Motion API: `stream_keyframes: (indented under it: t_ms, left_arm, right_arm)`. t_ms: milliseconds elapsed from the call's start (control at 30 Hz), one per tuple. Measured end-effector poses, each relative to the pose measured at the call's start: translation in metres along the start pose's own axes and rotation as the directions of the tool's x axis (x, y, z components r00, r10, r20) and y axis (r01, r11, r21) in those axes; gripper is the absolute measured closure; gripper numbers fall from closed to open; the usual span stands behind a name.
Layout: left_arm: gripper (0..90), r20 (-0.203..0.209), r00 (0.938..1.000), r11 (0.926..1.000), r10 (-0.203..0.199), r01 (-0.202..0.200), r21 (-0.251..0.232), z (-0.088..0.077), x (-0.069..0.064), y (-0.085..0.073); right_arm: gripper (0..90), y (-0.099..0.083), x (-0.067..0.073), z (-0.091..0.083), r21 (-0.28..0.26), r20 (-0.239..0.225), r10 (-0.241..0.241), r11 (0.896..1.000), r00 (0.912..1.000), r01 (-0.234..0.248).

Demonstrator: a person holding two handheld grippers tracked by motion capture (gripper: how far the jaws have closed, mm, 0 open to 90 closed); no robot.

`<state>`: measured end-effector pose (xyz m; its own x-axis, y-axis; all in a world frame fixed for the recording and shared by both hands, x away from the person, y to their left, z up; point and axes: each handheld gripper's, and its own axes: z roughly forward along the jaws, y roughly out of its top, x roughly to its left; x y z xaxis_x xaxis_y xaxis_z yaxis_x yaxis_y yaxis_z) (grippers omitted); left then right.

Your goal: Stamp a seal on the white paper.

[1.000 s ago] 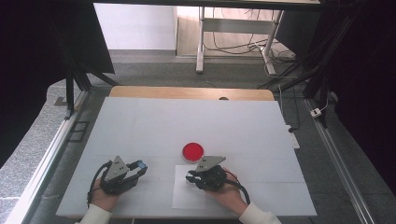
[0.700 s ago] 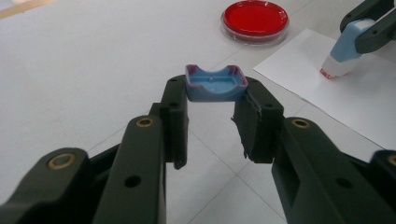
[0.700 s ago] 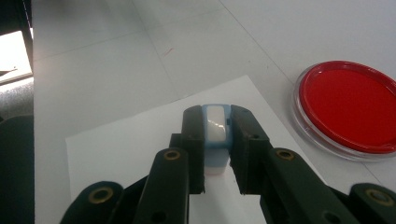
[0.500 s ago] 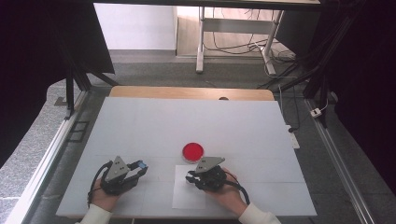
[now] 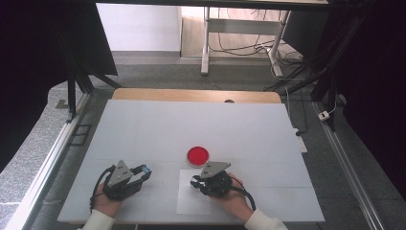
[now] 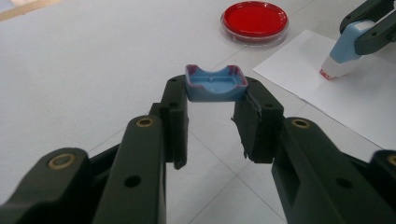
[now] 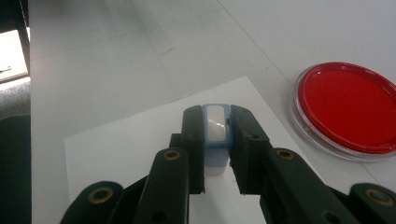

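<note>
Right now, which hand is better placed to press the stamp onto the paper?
Right. The right gripper already holds the stamp upright over the white paper; the left gripper only holds its blue cap, off the paper.

White table [image 5: 158,124], grey floor [image 5: 158,72], dark curtains [image 5: 43,52].

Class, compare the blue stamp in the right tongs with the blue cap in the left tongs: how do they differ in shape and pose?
The stamp is tall and narrow; the cap is short and wide. The stamp stands with its tip on the white paper; the cap is held above the table, hollow side showing. Both are light blue with red ink marks.
</note>
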<state>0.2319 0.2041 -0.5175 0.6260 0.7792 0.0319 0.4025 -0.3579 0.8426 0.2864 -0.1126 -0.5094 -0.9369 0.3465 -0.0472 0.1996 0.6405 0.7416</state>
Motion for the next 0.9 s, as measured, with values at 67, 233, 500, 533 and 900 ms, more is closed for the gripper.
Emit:
stream_keyframes:
  t_ms: [67,233,500,533,900]
  left_arm:
    - [64.9,0.001,1.0000,1.0000,0.000,0.000,0.001,0.000,0.000,0.000]
    - [64.9,-0.004,1.0000,1.0000,-0.001,0.001,-0.001,0.000,0.001,0.000]
    - [64.9,-0.004,1.0000,1.0000,-0.004,0.004,-0.001,0.000,0.002,0.000]
    - [64.8,-0.003,1.0000,1.0000,-0.005,0.005,-0.001,0.000,0.002,0.000]
    - [64.7,-0.004,1.0000,1.0000,-0.005,0.005,-0.001,-0.001,0.003,-0.001]
  right_arm:
    - [76.1,0.000,0.000,0.000,0.001,-0.002,0.004,1.000,1.0000,-0.004]
    - [76.1,0.000,0.000,0.000,-0.009,-0.004,0.013,1.000,0.9999,-0.013]
    - [75.8,0.000,-0.002,-0.001,-0.020,-0.012,0.018,1.000,0.9998,-0.018]
    - [75.8,0.000,-0.002,-0.002,-0.026,-0.012,0.016,1.000,0.9998,-0.016]
    - [75.6,0.002,-0.006,-0.010,-0.056,-0.031,0.050,0.997,0.9983,-0.052]
